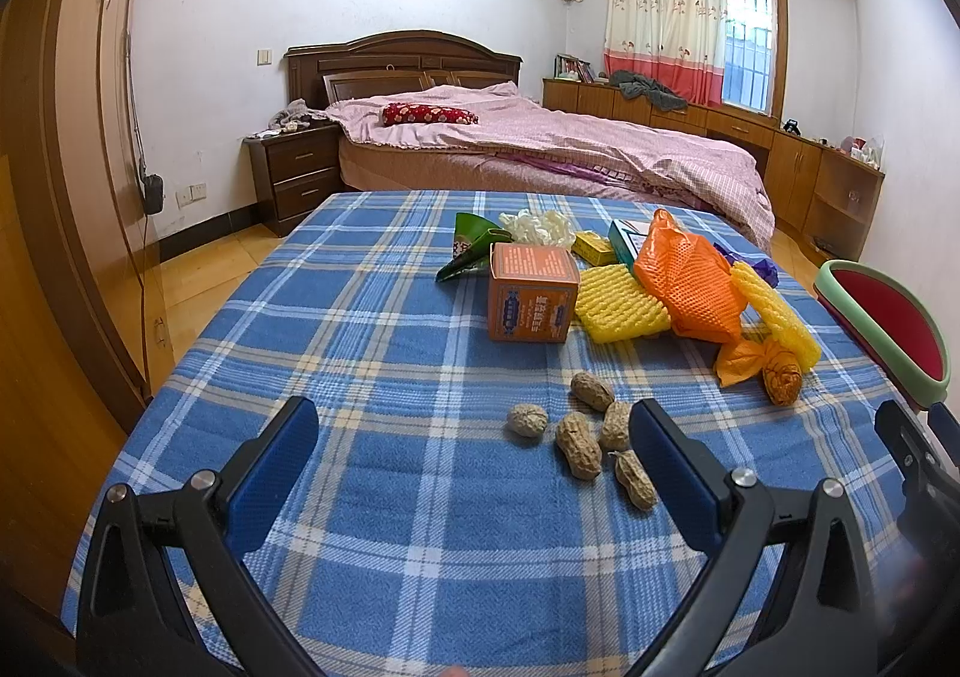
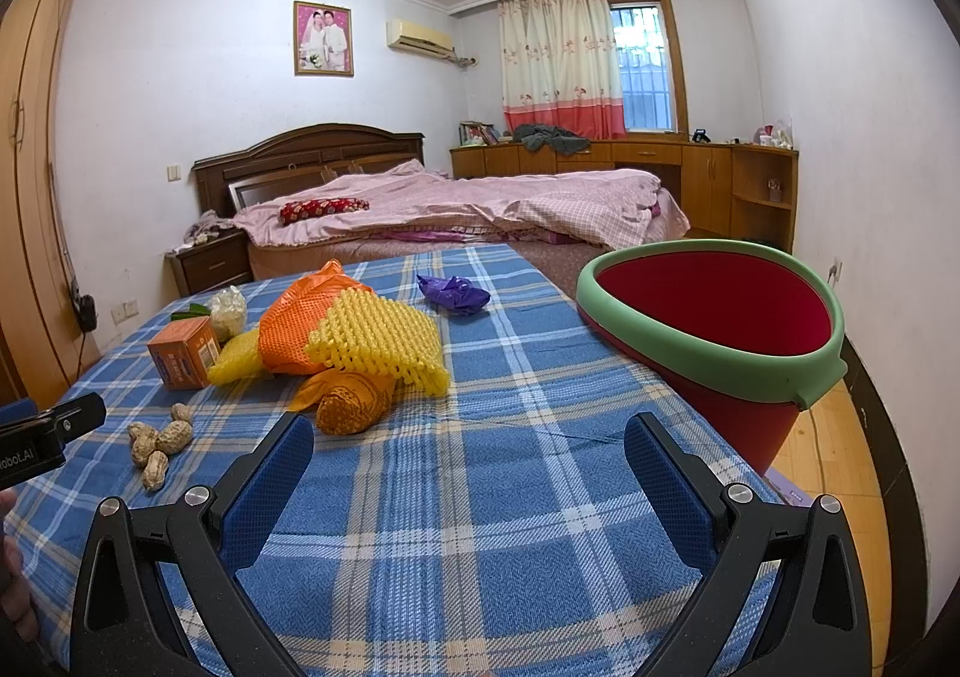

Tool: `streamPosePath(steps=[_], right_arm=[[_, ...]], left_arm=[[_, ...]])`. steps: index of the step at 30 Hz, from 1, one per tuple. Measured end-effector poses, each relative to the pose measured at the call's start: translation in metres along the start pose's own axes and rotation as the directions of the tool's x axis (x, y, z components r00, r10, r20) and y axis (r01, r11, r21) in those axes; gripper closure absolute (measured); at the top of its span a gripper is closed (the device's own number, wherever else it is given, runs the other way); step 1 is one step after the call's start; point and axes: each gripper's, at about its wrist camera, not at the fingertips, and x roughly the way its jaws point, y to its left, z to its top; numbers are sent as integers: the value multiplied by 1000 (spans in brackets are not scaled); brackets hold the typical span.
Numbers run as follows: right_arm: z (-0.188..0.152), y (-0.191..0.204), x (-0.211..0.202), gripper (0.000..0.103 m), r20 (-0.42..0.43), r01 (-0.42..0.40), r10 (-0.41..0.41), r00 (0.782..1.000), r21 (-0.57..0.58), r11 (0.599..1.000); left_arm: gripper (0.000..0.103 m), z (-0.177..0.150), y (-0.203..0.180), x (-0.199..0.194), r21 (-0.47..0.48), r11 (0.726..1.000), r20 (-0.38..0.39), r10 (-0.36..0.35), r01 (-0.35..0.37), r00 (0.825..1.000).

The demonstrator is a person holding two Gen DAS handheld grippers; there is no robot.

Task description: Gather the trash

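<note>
Left gripper (image 1: 474, 458) and right gripper (image 2: 468, 467): your fingers gape wide, empty | peanut shells (image 1: 585, 440) lie near the table's (image 1: 372, 329) front edge, bin (image 2: 708, 353) at its right edge | shells look light, brittle: pinch one across its middle, gently.

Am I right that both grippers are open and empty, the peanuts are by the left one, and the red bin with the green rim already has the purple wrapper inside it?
Not quite. The purple wrapper lies on the plaid tablecloth, apart from the red bin, as the right wrist view shows. The rest holds: left gripper and right gripper are open and empty, peanuts by the left.
</note>
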Motion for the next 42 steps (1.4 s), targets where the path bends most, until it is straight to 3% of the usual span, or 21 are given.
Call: streamPosePath(steps=[32, 42], right_arm=[[-2, 3, 1, 0, -6, 10, -10, 1000, -5, 1000], [5, 1, 3, 0, -47, -17, 18, 999, 10, 1000]], left_arm=[[1, -2, -1, -1, -4, 1000, -5, -3, 3, 1000], [2, 0, -1, 6, -6, 999, -60, -45, 45, 997]])
